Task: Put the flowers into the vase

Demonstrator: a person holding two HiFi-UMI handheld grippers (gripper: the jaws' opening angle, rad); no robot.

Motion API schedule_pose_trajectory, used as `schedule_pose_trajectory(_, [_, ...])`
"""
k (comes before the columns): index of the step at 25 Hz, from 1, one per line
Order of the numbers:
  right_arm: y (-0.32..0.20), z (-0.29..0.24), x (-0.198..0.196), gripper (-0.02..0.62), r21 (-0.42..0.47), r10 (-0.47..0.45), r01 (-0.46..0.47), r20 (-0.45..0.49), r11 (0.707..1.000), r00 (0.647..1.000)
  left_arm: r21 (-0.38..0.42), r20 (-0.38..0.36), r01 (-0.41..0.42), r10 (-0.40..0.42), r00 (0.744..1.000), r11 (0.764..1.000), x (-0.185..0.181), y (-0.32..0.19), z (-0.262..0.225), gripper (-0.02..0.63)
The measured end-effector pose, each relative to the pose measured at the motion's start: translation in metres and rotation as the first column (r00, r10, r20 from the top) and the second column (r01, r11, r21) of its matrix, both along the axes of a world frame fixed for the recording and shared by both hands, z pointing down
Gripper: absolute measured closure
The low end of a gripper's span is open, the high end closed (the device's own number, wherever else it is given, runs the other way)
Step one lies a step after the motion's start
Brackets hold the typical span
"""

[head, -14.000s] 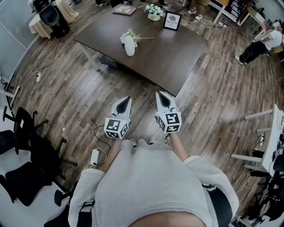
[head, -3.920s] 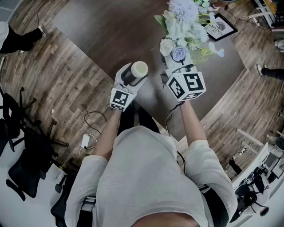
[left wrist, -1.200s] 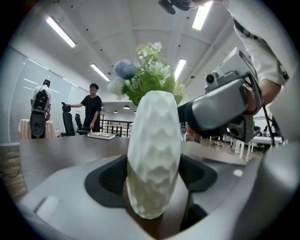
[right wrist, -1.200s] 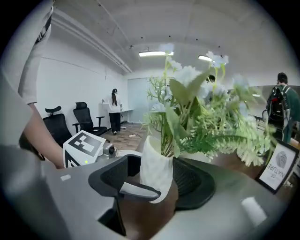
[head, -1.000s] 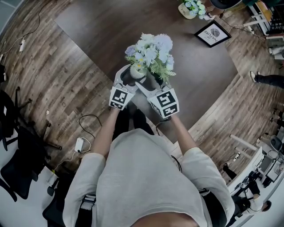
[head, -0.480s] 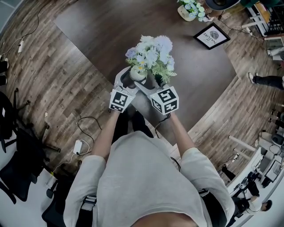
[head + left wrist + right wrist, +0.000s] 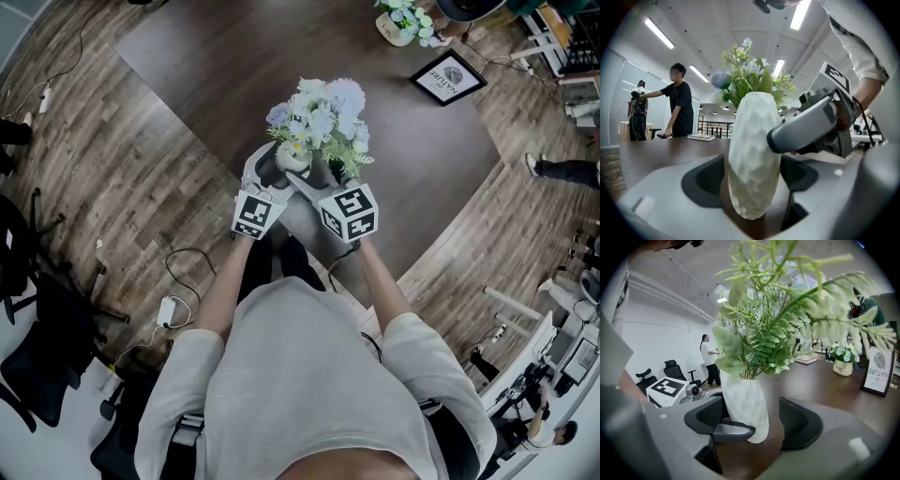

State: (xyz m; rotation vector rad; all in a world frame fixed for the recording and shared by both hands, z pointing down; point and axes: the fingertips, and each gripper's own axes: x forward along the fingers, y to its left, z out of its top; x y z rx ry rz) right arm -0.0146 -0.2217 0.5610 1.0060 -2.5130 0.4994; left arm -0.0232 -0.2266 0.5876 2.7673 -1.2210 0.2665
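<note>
A white dimpled vase (image 7: 754, 154) stands on the dark table (image 7: 216, 66) with a bouquet of pale blue and white flowers (image 7: 319, 112) and green fern in its mouth. My left gripper (image 7: 752, 171) is shut on the vase's body, one pad on each side. My right gripper (image 7: 754, 423) comes in from the right, and its jaws have just been opening. The vase (image 7: 743, 406) stands between them with a gap to the right pad (image 7: 801, 420). In the head view the left gripper (image 7: 277, 166) and right gripper (image 7: 317, 178) meet at the vase under the blooms.
A small flower pot (image 7: 405, 19) and a framed sign (image 7: 448, 77) sit at the table's far end. A book (image 7: 701, 137) lies further back. A person (image 7: 679, 103) stands beyond the table. Office chairs (image 7: 37, 309) and a cable with an adapter (image 7: 169, 307) are on the floor at left.
The right gripper's jaws have spread off the bouquet's stems and its marker cube has rolled slightly. The bouquet stays in the vase. The left gripper has kept still.
</note>
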Motion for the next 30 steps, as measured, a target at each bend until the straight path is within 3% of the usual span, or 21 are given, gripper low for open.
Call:
schedule_pose_trajectory(25, [0.014, 0.009, 0.007, 0.207, -0.014, 0.030, -0.030, -0.003, 0.999, 1.000, -0.049, 0.035, 0.026, -0.024, 0.999, 0.998, -0.017, 0.025, 0.010, 0.238])
schedule_pose_trajectory(30, [0.029, 0.014, 0.022, 0.226, -0.035, 0.045, -0.045, 0.001, 0.998, 0.999, -0.068, 0.042, 0.048, -0.045, 0.998, 0.997, -0.021, 0.041, 0.010, 0.314])
